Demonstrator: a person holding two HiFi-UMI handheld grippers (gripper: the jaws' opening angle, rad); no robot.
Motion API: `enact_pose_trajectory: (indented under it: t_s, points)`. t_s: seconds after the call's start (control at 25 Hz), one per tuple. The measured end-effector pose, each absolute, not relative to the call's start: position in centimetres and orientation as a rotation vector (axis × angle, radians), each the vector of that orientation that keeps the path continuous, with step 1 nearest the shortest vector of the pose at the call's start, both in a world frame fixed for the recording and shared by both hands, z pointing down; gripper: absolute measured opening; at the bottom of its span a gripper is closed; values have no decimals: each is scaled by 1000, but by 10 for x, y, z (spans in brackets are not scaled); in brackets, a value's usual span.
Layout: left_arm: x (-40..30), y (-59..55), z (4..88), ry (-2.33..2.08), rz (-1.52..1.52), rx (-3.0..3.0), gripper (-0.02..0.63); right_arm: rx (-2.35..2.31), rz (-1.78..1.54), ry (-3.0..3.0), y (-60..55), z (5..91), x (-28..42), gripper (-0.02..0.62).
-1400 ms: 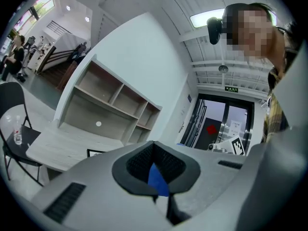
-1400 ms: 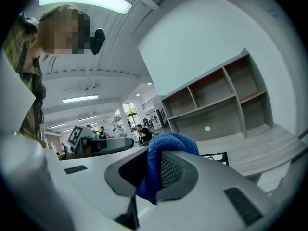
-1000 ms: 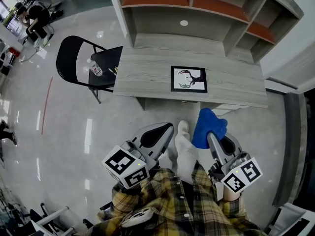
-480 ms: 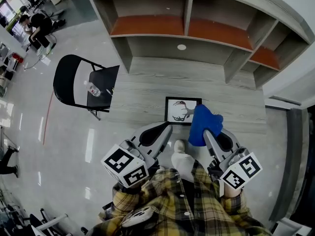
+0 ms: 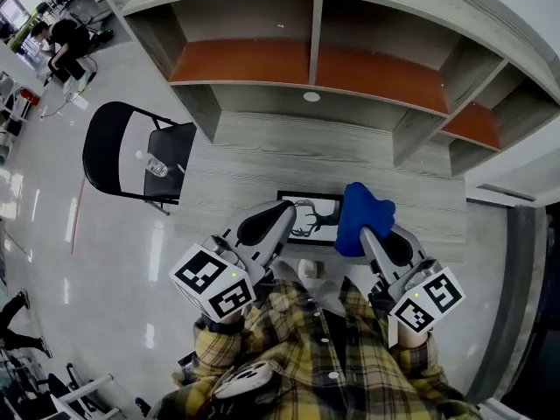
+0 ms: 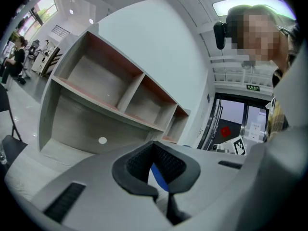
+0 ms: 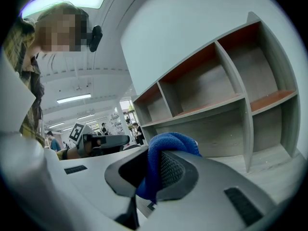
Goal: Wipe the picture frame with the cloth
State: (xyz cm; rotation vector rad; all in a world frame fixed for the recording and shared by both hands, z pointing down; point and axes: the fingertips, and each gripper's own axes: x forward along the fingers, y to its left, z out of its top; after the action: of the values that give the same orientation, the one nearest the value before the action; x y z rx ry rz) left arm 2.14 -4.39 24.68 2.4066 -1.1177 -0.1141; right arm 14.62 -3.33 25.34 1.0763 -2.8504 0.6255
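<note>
A black-framed picture (image 5: 317,214) with a deer drawing lies flat near the front edge of the grey desk (image 5: 262,169); both grippers cover parts of it in the head view. My right gripper (image 5: 367,234) is shut on a bunched blue cloth (image 5: 360,217), which hangs over the frame's right end. In the right gripper view the blue cloth (image 7: 163,158) bulges out between the jaws. My left gripper (image 5: 278,217) is shut with nothing in it, its tip over the frame's left part. In the left gripper view a sliver of the blue cloth (image 6: 159,178) shows past the shut jaws.
A grey shelf unit (image 5: 315,68) with orange boards stands on the back of the desk. A black folding chair (image 5: 131,160) with a bottle (image 5: 156,167) on its seat stands to the left. People sit far off at the upper left.
Both grippers and the person have moved forward to the desk. The cloth, earlier short of the desk edge, now hangs over the frame's right end. The left tip has come over the frame.
</note>
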Motion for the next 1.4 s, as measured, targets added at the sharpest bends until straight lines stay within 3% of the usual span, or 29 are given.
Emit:
enact_pose_trajectory:
  t_s: [0.32, 0.84, 1.4]
  points:
    - [0, -82, 260, -1101, -67, 2385, 5, 1057, 656, -2825, -65, 264, 119, 51]
    - [-54, -133, 278, -795, 111, 2459, 5, 1427, 741, -2669, -98, 277, 62, 51]
    - [-45, -132, 367, -656, 347, 2387, 5, 1546, 878, -2498, -85, 314, 62, 51]
